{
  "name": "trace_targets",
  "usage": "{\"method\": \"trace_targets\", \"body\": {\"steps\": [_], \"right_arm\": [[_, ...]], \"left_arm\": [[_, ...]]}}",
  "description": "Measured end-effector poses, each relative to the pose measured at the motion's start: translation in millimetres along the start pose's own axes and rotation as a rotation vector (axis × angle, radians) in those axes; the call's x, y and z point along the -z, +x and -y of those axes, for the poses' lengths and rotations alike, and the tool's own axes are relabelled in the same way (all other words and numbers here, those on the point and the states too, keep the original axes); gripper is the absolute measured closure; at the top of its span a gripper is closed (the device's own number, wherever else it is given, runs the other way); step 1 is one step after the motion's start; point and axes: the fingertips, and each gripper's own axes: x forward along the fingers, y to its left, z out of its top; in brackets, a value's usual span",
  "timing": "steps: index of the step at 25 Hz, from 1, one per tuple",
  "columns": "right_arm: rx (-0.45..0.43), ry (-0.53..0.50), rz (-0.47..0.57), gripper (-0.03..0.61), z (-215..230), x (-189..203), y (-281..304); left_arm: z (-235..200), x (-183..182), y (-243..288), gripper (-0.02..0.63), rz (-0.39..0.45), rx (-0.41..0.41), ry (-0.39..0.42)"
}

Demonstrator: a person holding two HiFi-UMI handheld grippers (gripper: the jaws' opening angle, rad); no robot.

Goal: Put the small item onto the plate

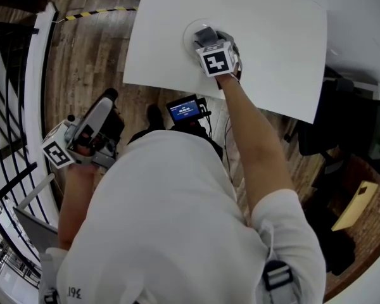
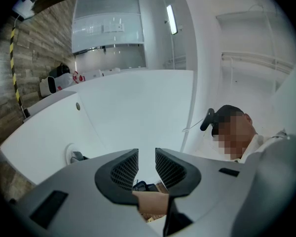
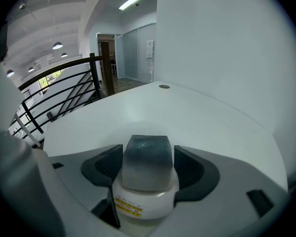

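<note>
A small white bottle (image 3: 142, 201) with a grey cap sits between the jaws of my right gripper (image 3: 148, 154), which is shut on the cap. In the head view that gripper (image 1: 208, 38) hangs over the white plate (image 1: 189, 29) on the white table (image 1: 278, 37). The plate's pale rim (image 3: 119, 128) shows just beyond the bottle. My left gripper (image 1: 107, 100) is held off the table, over the wooden floor at the person's left side. Its jaws (image 2: 147, 164) stand nearly together with only a thin slit and nothing between them. From there the plate (image 2: 69, 152) is a small disc near the table's corner.
A black railing (image 1: 6, 106) runs along the left over the wooden floor (image 1: 82, 49). A small device with a blue screen (image 1: 185, 109) sits below the table's near edge. A yellow object (image 1: 356, 204) lies on the floor at right. The person's head (image 2: 232, 132) shows beside the table.
</note>
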Motion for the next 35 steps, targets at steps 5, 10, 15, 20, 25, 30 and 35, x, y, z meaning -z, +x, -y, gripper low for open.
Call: {"method": "trace_targets", "body": {"steps": [5,10,15,20,25,30,35], "right_arm": [[0.017,-0.023,-0.010,0.270,-0.5,-1.0,-5.4],[0.009,-0.008,0.018,0.270,-1.9,-6.8,-13.4],[0.006,0.020,0.061,0.270,-4.9,-18.2,-30.7],[0.008,0.097,0.106,0.270,-2.8,-23.5,-54.4],[0.009,0.212,0.194,0.270,4.2,-32.6,-90.2],[-0.034,0.325,0.305,0.428,-2.8,-51.5,-139.5],[-0.080,0.346,0.355,0.577,-23.4,-64.5,-176.6]], "left_arm": [[0.7,0.0,0.7,0.508,-0.009,0.009,-0.003],[1.3,0.0,0.6,0.508,-0.009,0.017,-0.009],[2.6,0.3,1.6,0.508,-0.015,0.037,-0.016],[3.1,-2.3,1.1,0.508,-0.018,0.055,-0.025],[2.3,-2.1,3.6,0.508,-0.025,0.076,-0.037],[1.9,0.4,5.3,0.508,-0.040,0.094,-0.053],[5.9,2.5,8.7,0.508,-0.059,0.118,-0.055]]}}
